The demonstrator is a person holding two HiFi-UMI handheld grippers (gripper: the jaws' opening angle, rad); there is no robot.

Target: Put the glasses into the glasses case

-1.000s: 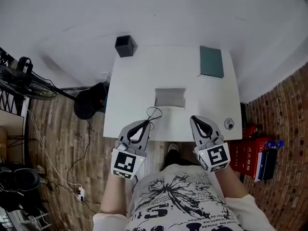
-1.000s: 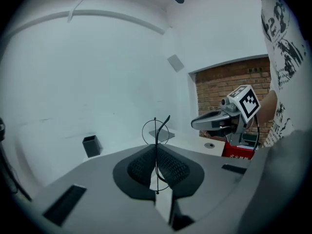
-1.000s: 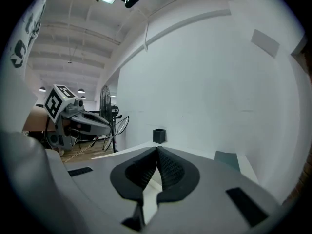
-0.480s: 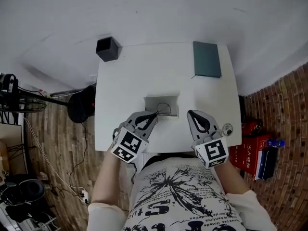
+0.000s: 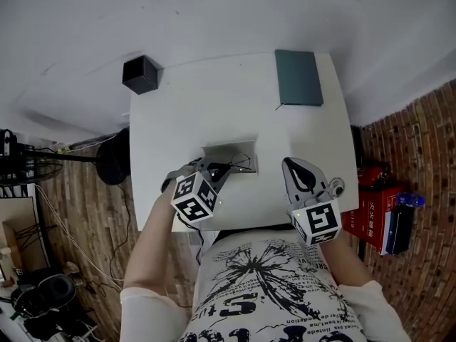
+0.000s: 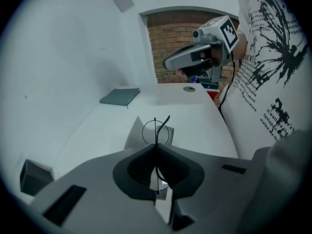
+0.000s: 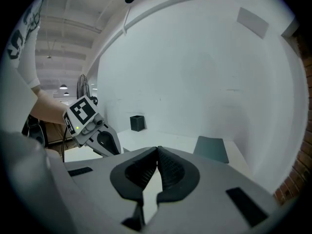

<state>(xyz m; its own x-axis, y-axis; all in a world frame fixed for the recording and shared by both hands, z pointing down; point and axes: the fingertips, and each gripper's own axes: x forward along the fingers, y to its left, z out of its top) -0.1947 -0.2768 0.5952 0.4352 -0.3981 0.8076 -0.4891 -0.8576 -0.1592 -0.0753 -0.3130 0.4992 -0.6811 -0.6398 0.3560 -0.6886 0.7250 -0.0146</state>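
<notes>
Now left tongs (image 6: pixel 157 146) clamp the thin black wire glasses (image 6: pixel 156 129), round rims jutting past the tips over the flat grey rectangular glasses case (image 6: pixel 132 135) on the smooth white bench (image 6: pixel 195 126). Right tongs (image 7: pixel 157 150) pressed together, nothing between the ribbed pads.

White table (image 5: pixel 214 105); teal-grey book (image 5: pixel 298 78) upper right, black box (image 5: pixel 140 75) upper left, grey glasses case (image 5: pixel 228 152) centre, black wire glasses (image 6: pixel 156 130), red cartons (image 5: pixel 367 226) right edge.

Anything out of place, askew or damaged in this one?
Nothing stands out. The left gripper has its jaws shut on thin black wire-frame glasses at the open grey glasses case; the dark green book and black square box sit neatly at the white table's far end.
</notes>
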